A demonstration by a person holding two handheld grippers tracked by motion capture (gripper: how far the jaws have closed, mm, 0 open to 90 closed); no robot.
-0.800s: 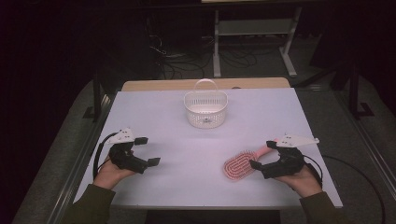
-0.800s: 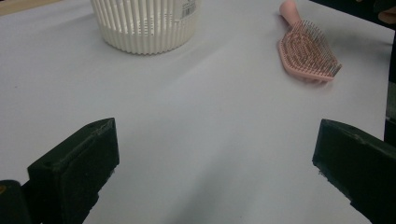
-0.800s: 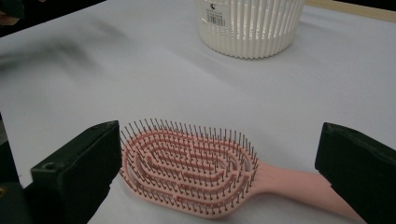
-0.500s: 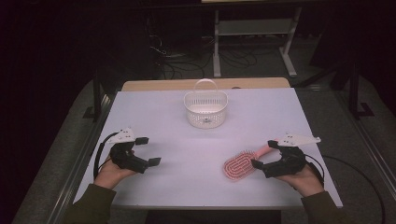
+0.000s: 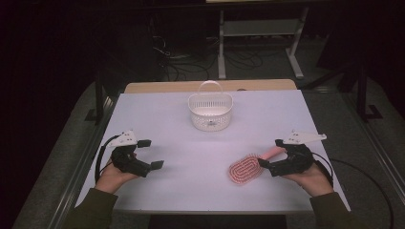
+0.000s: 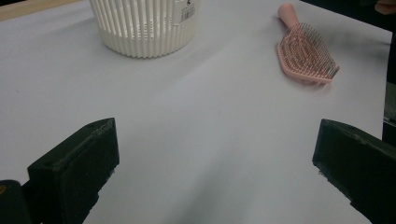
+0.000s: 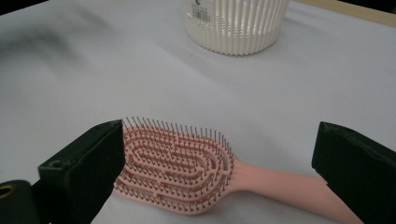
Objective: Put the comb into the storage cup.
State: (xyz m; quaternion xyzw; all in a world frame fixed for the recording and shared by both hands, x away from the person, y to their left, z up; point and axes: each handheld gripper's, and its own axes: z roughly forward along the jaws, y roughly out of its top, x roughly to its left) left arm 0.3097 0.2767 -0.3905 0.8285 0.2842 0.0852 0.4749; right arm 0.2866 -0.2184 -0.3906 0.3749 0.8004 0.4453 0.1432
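A pink hairbrush [image 5: 244, 169] lies bristles up on the white table [image 5: 157, 114], at the front right. My right gripper [image 5: 271, 152] stands open astride it, one jaw at each side of the handle [image 5: 273, 152], and the pads do not press on it. In the right gripper view, the brush head [image 7: 177, 170] sits by the left jaw and the handle runs toward the right jaw, with the right gripper [image 7: 219, 154] wide open. My left gripper [image 5: 151, 153] is open over bare table at the front left, nothing between its jaws [image 6: 217, 154]. The brush [image 6: 306, 49] lies far ahead of it.
A white slatted basket [image 5: 210, 112] with an upright handle stands at the table's back middle, also visible as the basket [image 6: 144, 23] and the basket [image 7: 236, 23]. A wooden strip [image 5: 210, 86] borders the far edge. Dark floor, cables and a shelf frame [image 5: 260, 28] lie beyond.
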